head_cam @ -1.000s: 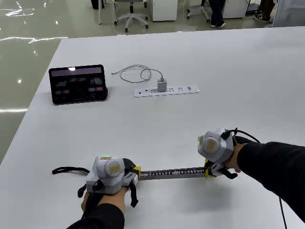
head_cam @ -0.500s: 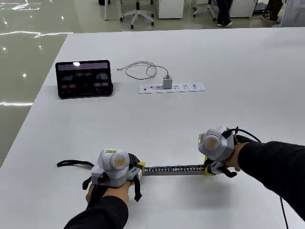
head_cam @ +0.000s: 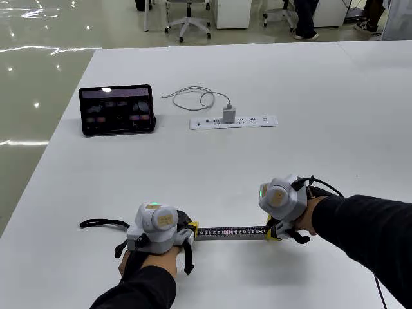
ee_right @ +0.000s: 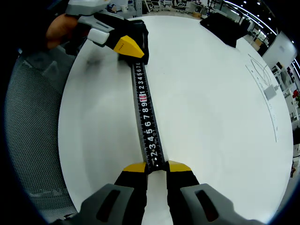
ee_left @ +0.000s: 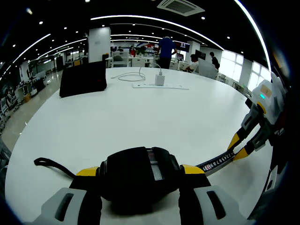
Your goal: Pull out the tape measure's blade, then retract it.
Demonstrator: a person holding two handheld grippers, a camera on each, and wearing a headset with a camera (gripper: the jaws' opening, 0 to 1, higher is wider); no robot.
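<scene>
Presently: blade drawn out, held at both ends

Surface and room: a plain white table point(head_cam: 270, 71) is bordered on the left and far sides by a glossy pale floor point(head_cam: 38, 71) carrying light reflections. Beyond the far edge stand an office chair point(head_cam: 187, 16) and a white cabinet point(head_cam: 232, 13). In the left gripper view a person in a blue top point(ee_left: 165, 47) stands past the table. On the far left of the table a dark tablet point(head_cam: 117, 109) is propped up. To its right lies a white power strip point(head_cam: 235, 121) with a charger point(head_cam: 229, 115) plugged in and a white cable point(head_cam: 193, 98) looped on its far side.

Task item: the black-cased tape measure point(ee_left: 140, 185) sits on the table at the near left, with a black strap point(head_cam: 100, 223) trailing left. Its blade point(head_cam: 232, 232) runs along the surface to the right, numbers facing up.

Left gripper point(ee_left: 139, 169): the yellow-tipped fingers point(ee_left: 192, 169) are spread to the width of the case and clamped against its two sides.

Right gripper point(ee_right: 157, 165): the fingers point(ee_right: 136, 167) are drawn almost together, pinching the blade's low-numbered end at the near right. Only the blade occupies the narrow gap.

The two grippers sit well apart, with the blade spanning between them.
</scene>
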